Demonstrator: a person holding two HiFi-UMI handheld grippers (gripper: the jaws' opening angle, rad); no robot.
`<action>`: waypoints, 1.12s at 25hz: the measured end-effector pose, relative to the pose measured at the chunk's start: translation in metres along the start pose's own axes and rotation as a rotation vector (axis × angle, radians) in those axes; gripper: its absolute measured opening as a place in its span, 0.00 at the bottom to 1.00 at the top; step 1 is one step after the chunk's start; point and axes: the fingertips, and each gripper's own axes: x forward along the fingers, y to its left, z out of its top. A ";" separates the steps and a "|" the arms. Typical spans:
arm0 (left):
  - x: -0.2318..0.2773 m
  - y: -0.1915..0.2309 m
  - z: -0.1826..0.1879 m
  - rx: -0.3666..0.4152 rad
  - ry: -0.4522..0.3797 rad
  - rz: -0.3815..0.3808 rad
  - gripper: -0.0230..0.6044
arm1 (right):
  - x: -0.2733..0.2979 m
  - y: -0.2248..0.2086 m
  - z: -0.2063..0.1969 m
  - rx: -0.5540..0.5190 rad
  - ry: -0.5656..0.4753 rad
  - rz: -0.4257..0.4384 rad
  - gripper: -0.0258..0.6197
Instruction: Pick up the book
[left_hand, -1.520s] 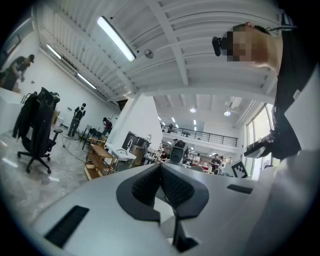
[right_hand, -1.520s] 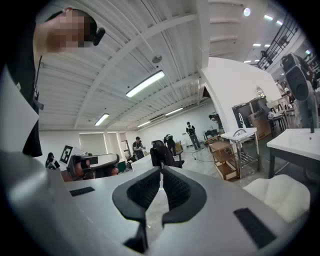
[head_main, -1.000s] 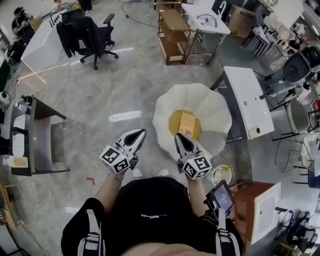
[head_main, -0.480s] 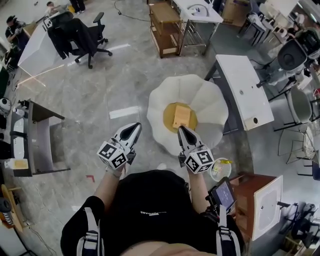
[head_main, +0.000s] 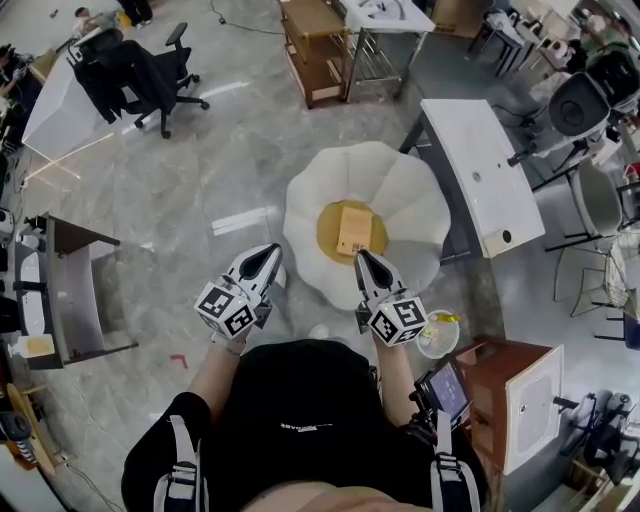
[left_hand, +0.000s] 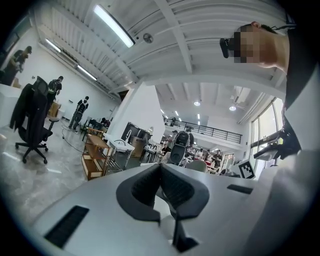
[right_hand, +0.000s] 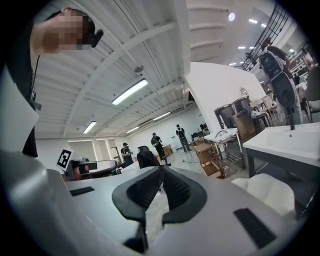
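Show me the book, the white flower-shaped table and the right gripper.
book (head_main: 352, 230): head view, middle of its cover.
white flower-shaped table (head_main: 400, 195): head view, a bare white petal.
right gripper (head_main: 361, 257): head view, at its shut tips.

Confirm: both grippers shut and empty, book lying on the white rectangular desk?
No. The book lies on the yellow centre of the flower-shaped white table, not the rectangular desk, per the head view. Left gripper and right gripper are shut and empty.

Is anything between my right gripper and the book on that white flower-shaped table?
Nothing visible. The right gripper, jaws together, points toward the book on the yellow centre of the table; only bare tabletop lies between.
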 end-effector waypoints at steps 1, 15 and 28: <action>0.006 0.008 0.000 -0.010 0.001 -0.002 0.06 | 0.007 -0.004 0.000 -0.003 0.004 -0.006 0.09; 0.098 0.146 0.038 -0.074 0.044 -0.068 0.06 | 0.141 -0.056 0.028 0.001 0.033 -0.111 0.09; 0.166 0.232 0.071 -0.055 0.141 -0.270 0.06 | 0.236 -0.071 0.059 -0.005 -0.014 -0.270 0.09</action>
